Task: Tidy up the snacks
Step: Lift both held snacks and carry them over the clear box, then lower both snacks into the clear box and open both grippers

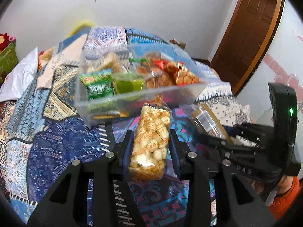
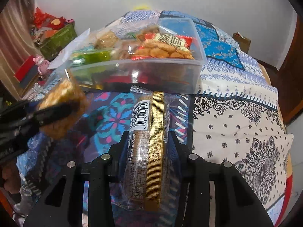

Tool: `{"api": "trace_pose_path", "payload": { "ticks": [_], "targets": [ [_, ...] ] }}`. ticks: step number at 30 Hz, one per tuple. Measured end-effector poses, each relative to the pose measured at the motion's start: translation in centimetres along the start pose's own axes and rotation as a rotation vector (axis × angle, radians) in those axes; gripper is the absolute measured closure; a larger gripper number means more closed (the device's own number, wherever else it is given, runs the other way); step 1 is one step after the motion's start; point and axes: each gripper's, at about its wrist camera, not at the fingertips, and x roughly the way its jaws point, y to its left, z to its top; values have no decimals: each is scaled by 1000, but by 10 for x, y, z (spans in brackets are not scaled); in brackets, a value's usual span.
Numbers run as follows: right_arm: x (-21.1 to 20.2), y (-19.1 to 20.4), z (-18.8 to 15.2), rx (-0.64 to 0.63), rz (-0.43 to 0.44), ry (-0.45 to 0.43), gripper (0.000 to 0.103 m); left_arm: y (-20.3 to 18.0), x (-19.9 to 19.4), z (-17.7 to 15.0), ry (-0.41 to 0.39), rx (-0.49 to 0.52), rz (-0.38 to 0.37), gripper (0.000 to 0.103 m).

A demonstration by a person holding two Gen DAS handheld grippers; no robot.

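Both grippers clamp a wrapped snack in front of a half-filled clear bin.

The left gripper (image 1: 151, 132) is closed on a clear packet of pale puffed snacks (image 1: 152, 138), pads pressing both sides, packet standing upright between them. The right gripper (image 2: 149, 134) is closed on a gold-banded wrapped cake (image 2: 149, 132) with a barcode label, held edge-on. From the left wrist view the clear plastic bin (image 1: 132, 98) sits at twelve o'clock of the held packet, just beyond it on the patterned quilt (image 1: 62, 141), and the right gripper shows at three o'clock. Green packets (image 1: 98, 87) and cookie bags (image 2: 162, 51) lie inside the bin.
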Motion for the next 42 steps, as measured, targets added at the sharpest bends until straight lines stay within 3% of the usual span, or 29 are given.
{"api": "trace_pose_path", "payload": {
  "ticks": [12,25,32,42],
  "targets": [
    [-53,20,29,-30,36,-170,69,13,-46,36,-146,-24,25,67],
    [-47,29,86,-42,52,-272,69,31,-42,76,-221,-50,56,67],
    [-34,26,111,-33,50,-274,69,42,-23,92,-223,-64,68,67],
    [14,30,138,-18,89,-189,69,60,27,102,-164,-99,105,67]
  ]
}}
